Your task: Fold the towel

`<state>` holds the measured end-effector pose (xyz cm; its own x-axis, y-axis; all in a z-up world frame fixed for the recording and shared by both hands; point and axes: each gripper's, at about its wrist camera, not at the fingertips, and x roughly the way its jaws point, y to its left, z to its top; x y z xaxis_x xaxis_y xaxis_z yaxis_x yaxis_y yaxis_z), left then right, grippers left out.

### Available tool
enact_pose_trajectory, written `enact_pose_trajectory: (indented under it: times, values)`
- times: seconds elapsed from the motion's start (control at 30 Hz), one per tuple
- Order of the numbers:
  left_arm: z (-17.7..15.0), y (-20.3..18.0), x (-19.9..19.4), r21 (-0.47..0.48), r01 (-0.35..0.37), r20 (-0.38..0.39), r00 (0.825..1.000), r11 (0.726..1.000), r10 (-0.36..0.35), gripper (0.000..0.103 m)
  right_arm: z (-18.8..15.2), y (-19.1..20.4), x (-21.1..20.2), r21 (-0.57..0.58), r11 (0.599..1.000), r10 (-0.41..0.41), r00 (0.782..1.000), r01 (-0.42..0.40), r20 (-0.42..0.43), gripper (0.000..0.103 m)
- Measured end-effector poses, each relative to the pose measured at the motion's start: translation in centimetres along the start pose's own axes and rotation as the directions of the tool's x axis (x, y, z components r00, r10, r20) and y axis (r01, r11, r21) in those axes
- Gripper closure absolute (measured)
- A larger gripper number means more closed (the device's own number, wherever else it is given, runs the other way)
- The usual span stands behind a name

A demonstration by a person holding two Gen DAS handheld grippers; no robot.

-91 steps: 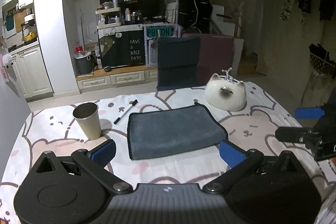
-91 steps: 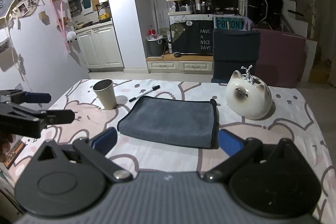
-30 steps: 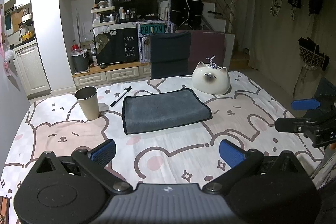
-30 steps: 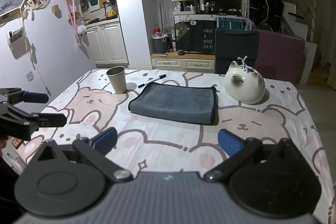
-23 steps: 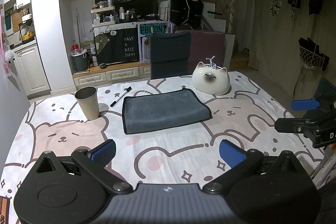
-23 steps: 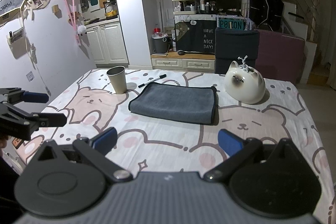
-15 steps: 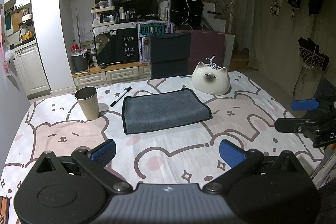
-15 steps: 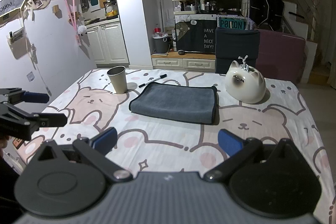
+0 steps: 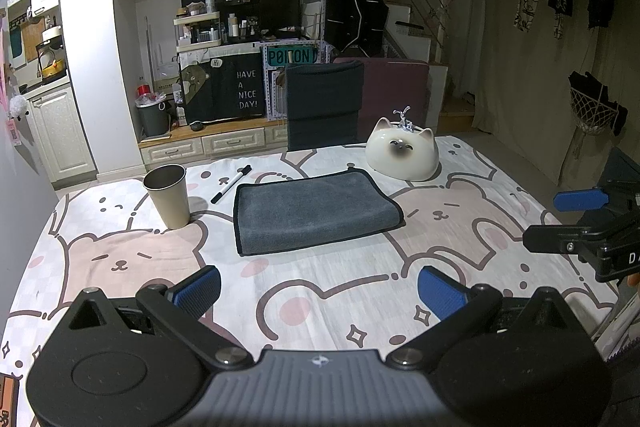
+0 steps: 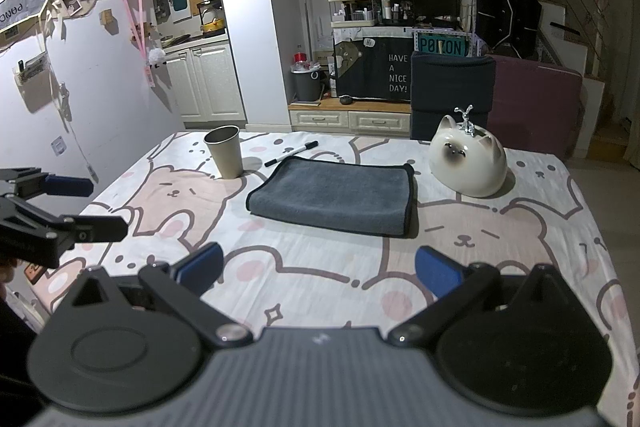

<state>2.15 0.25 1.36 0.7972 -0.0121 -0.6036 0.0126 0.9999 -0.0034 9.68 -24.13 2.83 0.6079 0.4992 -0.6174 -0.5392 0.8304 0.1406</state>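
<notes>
A grey towel with a dark hem lies folded into a flat rectangle on the bear-print tablecloth; it also shows in the right wrist view. My left gripper is open and empty, held back above the near edge, well short of the towel. My right gripper is open and empty, also well back from the towel. Each gripper shows at the edge of the other's view: the right gripper and the left gripper.
A metal cup stands left of the towel. A black marker lies behind the towel's far left corner. A white cat-shaped ceramic sits at the far right. A dark chair stands behind the table.
Both grippers have pulled back from the towel since three seconds ago. In the last second nothing has visibly moved.
</notes>
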Motion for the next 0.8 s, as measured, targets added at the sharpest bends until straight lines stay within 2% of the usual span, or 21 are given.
enact_pose_trajectory:
  times: [0.8]
  values:
    - [-0.05, 0.12, 0.23, -0.006, -0.011, -0.007, 1.0, 1.0, 0.011, 0.0, 0.0, -0.07, 0.03, 0.001, 1.0, 0.001, 1.0, -0.001, 0.0, 0.0]
